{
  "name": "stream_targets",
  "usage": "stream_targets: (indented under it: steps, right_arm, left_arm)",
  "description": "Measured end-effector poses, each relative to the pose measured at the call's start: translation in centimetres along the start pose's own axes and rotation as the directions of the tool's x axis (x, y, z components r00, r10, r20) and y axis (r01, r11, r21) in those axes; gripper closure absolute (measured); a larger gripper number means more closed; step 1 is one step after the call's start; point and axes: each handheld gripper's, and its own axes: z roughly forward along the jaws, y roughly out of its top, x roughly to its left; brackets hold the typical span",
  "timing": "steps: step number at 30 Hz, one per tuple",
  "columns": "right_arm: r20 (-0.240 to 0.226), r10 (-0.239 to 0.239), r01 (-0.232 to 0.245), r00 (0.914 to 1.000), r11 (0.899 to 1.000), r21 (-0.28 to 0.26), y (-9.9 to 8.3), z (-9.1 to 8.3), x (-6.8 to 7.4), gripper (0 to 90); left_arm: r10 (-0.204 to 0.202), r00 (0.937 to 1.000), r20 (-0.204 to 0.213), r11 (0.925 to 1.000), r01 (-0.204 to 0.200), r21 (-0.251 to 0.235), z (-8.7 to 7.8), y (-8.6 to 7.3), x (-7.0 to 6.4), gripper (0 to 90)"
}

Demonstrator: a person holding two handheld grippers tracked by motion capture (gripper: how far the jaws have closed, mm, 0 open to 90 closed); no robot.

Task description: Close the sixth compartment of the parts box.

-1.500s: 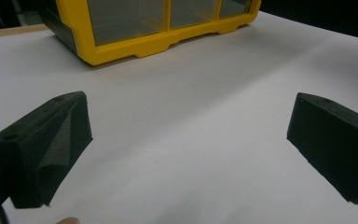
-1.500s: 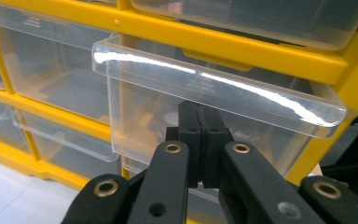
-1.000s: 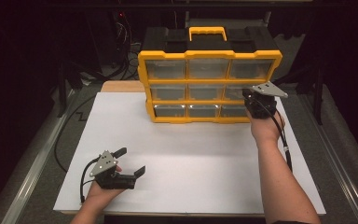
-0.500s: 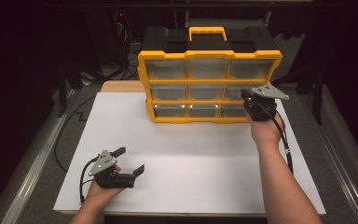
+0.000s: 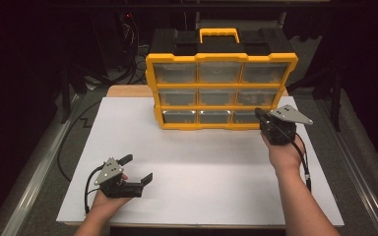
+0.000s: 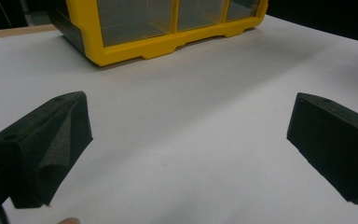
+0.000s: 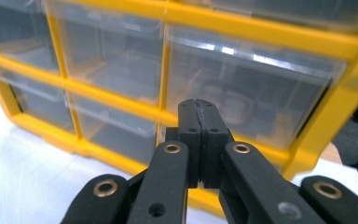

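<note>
Yellow organizer [image 5: 221, 91] at table's [image 5: 202, 162] far edge, right gripper [image 7: 200, 109] at its right drawers.
Jaws pressed together, holding nothing: part them before gripping the drawer [image 7: 242, 98] lip squarely; left gripper [image 5: 137, 169] idles wide.

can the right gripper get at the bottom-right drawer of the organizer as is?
Probably yes. The right gripper sits right in front of the bottom-right drawer of the yellow organizer, nothing between them. But its jaws are pressed shut, so it would need to open to grip the drawer's front.
</note>
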Motion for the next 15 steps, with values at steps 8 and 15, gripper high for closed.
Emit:
stream_targets:
  steps: [8, 15]
  right_arm:
    - [-0.021, 0.015, -0.014, 0.9997, 0.999, 0.036, -3.6, -0.8, 0.2, 89.4]
    - [-0.035, 0.026, -0.023, 0.9991, 0.997, 0.071, -6.7, -1.5, 0.4, 88.1]
  left_arm:
    - [0.001, 1.0000, -0.005, 1.0000, -0.001, 0.004, 0.0, 0.0, 0.0, 1.0]
    - [0.002, 1.0000, -0.004, 1.0000, -0.002, 0.004, 0.0, 0.0, 0.1, 1.0]
